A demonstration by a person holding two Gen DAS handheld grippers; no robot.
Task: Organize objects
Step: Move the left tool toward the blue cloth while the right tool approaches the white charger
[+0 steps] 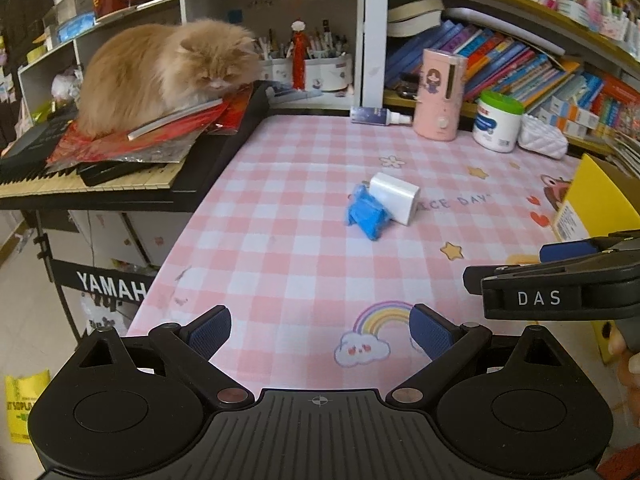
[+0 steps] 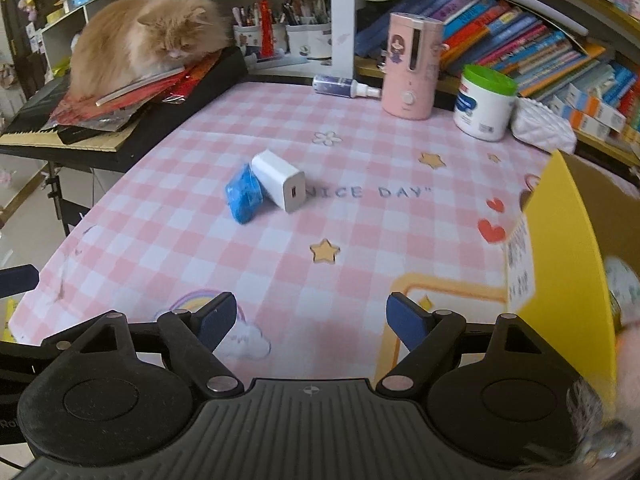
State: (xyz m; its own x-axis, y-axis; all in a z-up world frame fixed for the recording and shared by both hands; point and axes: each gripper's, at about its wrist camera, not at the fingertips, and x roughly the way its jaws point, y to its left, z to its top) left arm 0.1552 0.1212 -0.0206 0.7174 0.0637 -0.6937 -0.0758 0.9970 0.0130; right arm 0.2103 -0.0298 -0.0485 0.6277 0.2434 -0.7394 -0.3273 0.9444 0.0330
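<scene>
A white charger block (image 1: pixel 394 198) (image 2: pixel 280 185) lies mid-table, touching a crumpled blue packet (image 1: pixel 368 213) (image 2: pixel 243 195) on its left. A yellow cardboard box (image 1: pixel 600 196) (image 2: pixel 568 248) stands at the table's right edge. My left gripper (image 1: pixel 320 330) is open and empty, hovering over the near table edge, well short of both objects. My right gripper (image 2: pixel 310 320) is open and empty, next to the box; its side also shows in the left wrist view (image 1: pixel 560 280).
Pink checked tablecloth (image 1: pixel 280 220) (image 2: pixel 360 220). At the back: pink humidifier (image 1: pixel 438 96) (image 2: pixel 412 66), green-lidded white tub (image 1: pixel 498 122) (image 2: pixel 486 102), spray bottle (image 1: pixel 378 116) (image 2: pixel 344 86), white pouch (image 1: pixel 542 140) (image 2: pixel 544 126), bookshelves. An orange cat (image 1: pixel 168 72) (image 2: pixel 148 40) sits on a keyboard (image 1: pixel 100 184) at left.
</scene>
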